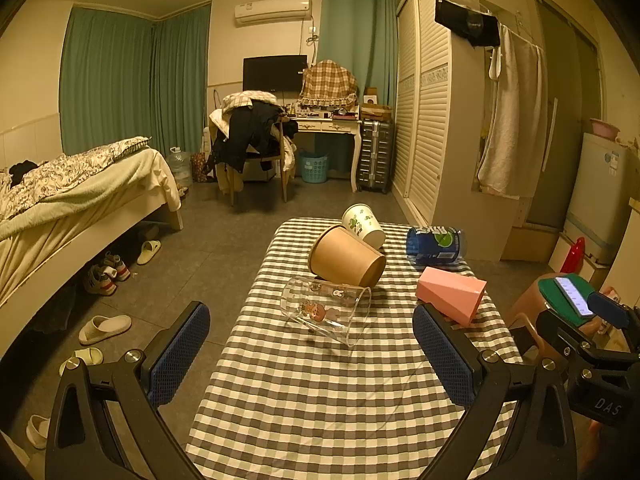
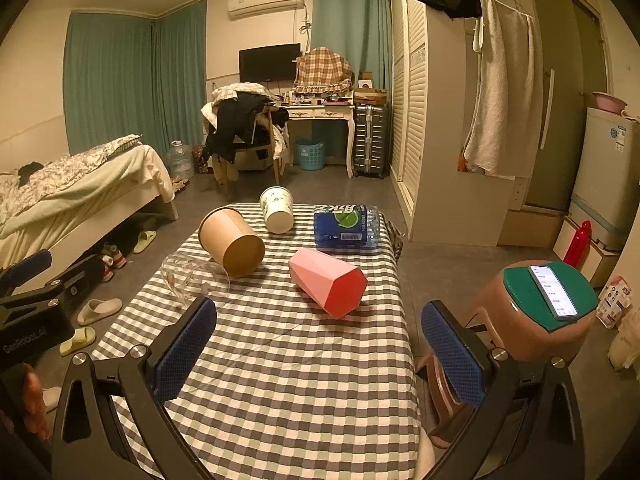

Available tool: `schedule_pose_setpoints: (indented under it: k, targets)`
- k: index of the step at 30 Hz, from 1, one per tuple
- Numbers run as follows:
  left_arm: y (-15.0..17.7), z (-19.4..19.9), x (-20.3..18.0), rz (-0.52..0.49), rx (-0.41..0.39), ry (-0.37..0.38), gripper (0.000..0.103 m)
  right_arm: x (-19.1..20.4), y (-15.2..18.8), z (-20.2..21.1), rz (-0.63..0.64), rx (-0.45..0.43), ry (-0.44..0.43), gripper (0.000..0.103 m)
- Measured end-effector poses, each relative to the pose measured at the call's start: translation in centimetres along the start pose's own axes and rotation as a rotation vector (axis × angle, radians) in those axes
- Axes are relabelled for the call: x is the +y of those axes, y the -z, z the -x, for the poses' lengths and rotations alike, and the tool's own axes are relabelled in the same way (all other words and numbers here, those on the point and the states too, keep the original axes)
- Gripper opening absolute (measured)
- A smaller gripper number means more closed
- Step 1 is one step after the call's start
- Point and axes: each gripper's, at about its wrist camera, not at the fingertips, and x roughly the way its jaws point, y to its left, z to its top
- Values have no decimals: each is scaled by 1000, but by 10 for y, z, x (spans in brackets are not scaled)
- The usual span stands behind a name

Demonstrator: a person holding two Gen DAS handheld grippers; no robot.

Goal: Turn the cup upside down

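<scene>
Both grippers hang released above the near end of the checkered tablecloth (image 1: 320,400), gripping nothing. From the left wrist view, the left gripper (image 1: 312,356) fills the lower part of the frame, its blue-padded fingers (image 1: 180,352) spread wide, and the clear glass cup (image 1: 326,309) lies on its side at centre frame between them and a little beyond their tips, printed with a cartoon figure, its mouth turned toward lower right. Just behind it, touching or nearly so, the brown paper cup (image 1: 346,258) lies tipped over, and behind that a white paper cup with green print (image 1: 363,226) also lies on its side. At right centre a pink faceted cup (image 1: 452,294) lies toppled, with a blue-wrapped pack of water bottles (image 1: 436,242) beyond it at the far right edge of the table. From the right wrist view, the right gripper (image 2: 318,346) sits low in the frame with its jaws equally wide apart; the pink faceted cup lies at centre frame ahead of it, open end toward the camera, and the glass cup shows at left centre, just past the left fingertip. At right centre a phone (image 2: 554,290) rests on a green-topped brown stool (image 2: 532,320) beside the table.
</scene>
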Motion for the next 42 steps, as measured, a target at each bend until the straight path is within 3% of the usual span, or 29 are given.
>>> schedule_pose_setpoints:
  k: [42]
  targets:
    - [6,-3,3,0,8,-3,103,6,4,-5,8,12,-25,103]
